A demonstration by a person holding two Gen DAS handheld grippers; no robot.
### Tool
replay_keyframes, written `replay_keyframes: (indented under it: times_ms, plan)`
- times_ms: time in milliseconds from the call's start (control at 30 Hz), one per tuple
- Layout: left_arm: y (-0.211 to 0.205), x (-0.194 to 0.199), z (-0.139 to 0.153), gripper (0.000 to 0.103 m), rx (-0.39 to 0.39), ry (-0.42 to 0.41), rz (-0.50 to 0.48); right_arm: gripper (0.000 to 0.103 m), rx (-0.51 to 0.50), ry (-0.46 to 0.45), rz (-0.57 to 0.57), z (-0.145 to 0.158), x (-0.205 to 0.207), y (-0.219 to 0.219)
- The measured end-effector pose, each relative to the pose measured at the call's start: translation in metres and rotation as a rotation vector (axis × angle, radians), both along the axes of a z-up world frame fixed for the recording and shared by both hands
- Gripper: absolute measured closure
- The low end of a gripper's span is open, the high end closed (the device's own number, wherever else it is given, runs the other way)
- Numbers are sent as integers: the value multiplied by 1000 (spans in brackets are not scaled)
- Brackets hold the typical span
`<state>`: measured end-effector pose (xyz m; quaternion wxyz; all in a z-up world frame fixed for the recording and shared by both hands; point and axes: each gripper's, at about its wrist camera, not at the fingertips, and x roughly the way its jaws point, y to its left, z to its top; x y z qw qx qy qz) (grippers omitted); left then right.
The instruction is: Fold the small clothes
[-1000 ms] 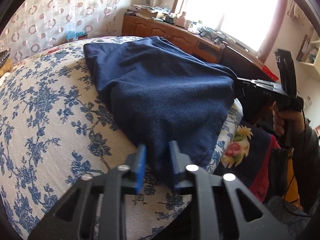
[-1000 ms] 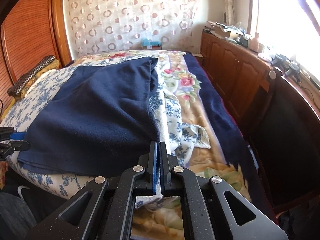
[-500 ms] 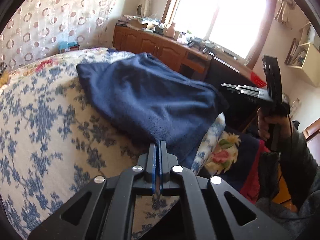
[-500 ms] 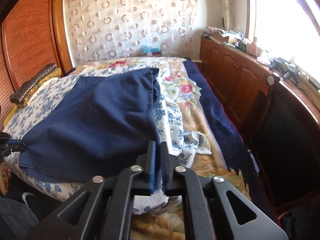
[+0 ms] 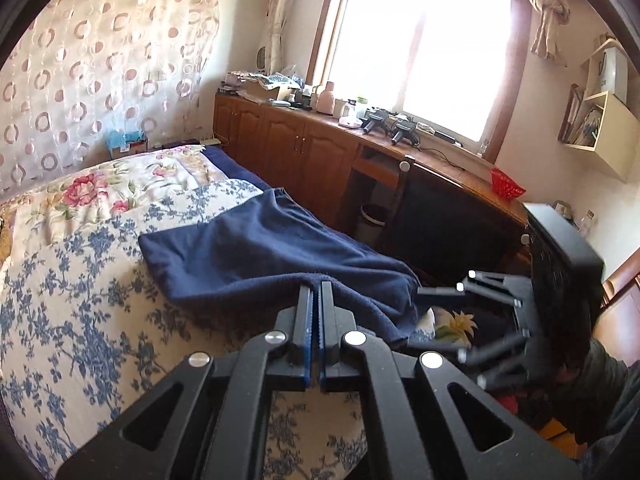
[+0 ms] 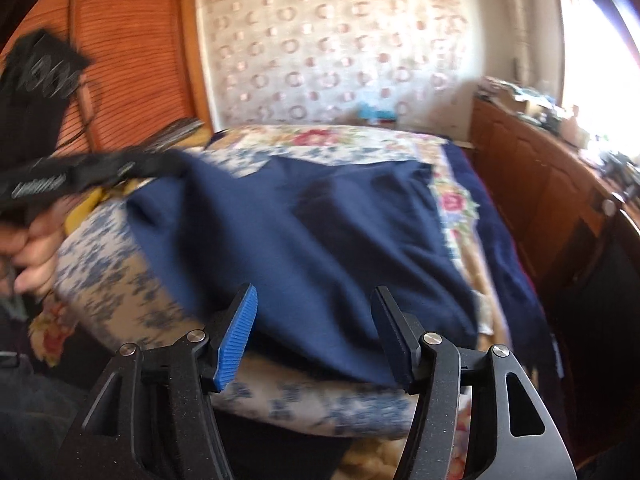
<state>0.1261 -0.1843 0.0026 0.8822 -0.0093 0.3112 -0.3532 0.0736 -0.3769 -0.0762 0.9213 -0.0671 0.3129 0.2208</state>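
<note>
The cloth point(image 5: 260, 256) is a dark blue, fleecy piece that lies on the bed point(image 5: 80, 320), on top of a white cover with blue flowers. In the left wrist view its near edge is caught between the two fingers of the left tool point(image 5: 315, 300), which stand pressed together on the fabric. From this pinch the cloth spreads away to the far left, where it ends in a flat, rounded corner, and to the right, where it hangs over the side of the bed in soft folds. The surface shows several long wrinkles that run toward the pinched point.

The right tool point(image 6: 314, 336) is seen in its own view with its fingers wide apart, and nothing is between them. The cloth point(image 6: 320, 240) lies just beyond these fingers, and its near edge passes between and behind them; whether the fingers touch it, I cannot tell. In this view, which is blurred, the cloth looks broad and mostly flat, with one darker fold in the middle and a straight far edge. The left tool point(image 6: 168, 164) appears at the far left, at the corner of the cloth.

In the left wrist view the right tool point(image 5: 464, 320) is at the right, beside the hanging part of the cloth.

A wooden worktop point(image 5: 400, 148) under the window point(image 5: 424, 48) runs along the right side of the bed.
</note>
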Motion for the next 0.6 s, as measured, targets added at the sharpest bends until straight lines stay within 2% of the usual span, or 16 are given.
replay_keyframes:
  times_ms: [167, 367, 467, 600]
  plan:
    - [0, 5, 1, 103, -11, -3, 17, 37, -28, 29, 42, -12, -2, 8]
    - [7, 6, 1, 103, -38, 3, 46, 36, -90, 60, -21, -38, 13, 0]
    - [9, 7, 1, 103, -40, 4, 54, 36, -61, 84, -32, -45, 16, -7]
    - [8, 9, 2, 103, -42, 3, 59, 33, -56, 66, -4, -42, 7, -5]
